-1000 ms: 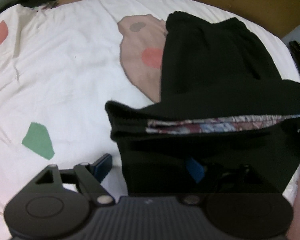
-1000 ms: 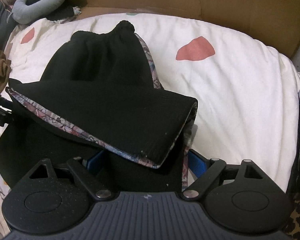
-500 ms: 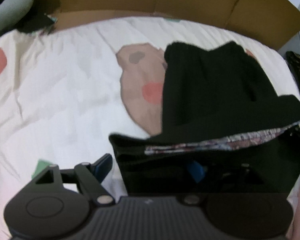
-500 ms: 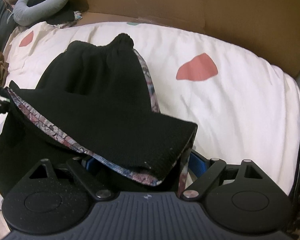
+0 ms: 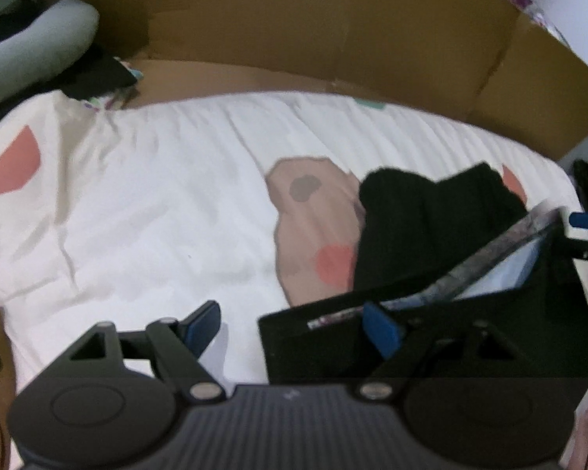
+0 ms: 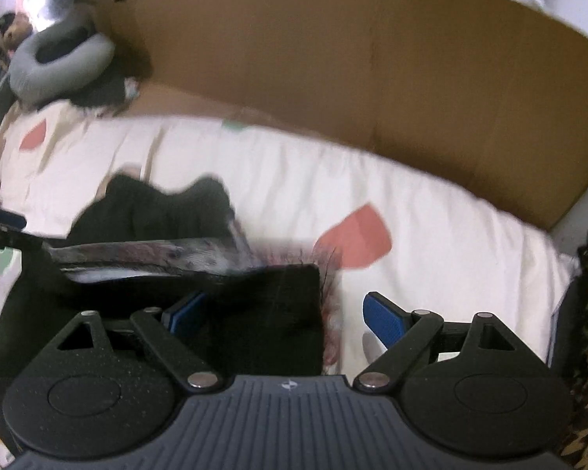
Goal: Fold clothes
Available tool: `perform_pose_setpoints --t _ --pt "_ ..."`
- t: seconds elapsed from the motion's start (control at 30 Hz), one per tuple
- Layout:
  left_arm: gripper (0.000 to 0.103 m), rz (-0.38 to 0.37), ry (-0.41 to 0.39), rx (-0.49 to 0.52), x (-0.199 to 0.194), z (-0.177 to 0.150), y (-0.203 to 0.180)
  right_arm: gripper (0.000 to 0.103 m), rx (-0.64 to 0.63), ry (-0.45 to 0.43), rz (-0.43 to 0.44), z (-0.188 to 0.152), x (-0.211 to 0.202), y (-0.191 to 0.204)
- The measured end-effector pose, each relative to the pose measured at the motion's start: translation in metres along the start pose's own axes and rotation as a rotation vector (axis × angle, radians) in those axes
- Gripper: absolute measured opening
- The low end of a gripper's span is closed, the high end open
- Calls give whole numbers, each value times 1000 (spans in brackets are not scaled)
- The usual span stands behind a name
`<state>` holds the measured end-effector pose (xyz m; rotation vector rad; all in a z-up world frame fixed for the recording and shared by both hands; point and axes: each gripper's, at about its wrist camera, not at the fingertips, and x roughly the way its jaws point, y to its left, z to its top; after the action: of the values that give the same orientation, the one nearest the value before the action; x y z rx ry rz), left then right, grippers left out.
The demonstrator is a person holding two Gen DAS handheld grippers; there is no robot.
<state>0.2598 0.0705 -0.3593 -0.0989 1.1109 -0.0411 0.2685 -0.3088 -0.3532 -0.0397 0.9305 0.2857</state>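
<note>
Black garment [image 5: 423,231], patterned lining showing, on the white bedsheet [image 5: 156,215]: near hem draped over one finger of each tool, far end lying on the sheet toward 12 o'clock. Left gripper [image 5: 290,313] spread wide, clamped on nothing, cloth hung on its 3 o'clock finger only. Right gripper [image 6: 284,299] likewise spread, cloth over its 9 o'clock finger. Soft, light, limp, probably quick to slide off an unclamped finger; best pinched at the hem corners. Only from the right wrist: fuzzy reddish fringe [image 6: 331,305] at the corner. Only from the left wrist: tan patch [image 5: 305,227] at the garment's 9 o'clock.
</note>
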Motion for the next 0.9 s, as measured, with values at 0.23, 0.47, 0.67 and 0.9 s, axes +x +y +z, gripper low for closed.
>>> perform_pose_setpoints --t 0.23,0.47,0.67,0.9 --pt "79 -16 -19 -1 -12 -9 8 87 38 -9 13 -12 -11 -13" --pt "52 -54 13 -7 -6 -24 11 62 113 17 95 -20 5 -26" --pt "51 -77 11 19 0 -25 4 43 159 18 162 -12 19 -31" --pt "7 -74 18 59 5 -22 2 5 164 -11 161 -9 16 -32"
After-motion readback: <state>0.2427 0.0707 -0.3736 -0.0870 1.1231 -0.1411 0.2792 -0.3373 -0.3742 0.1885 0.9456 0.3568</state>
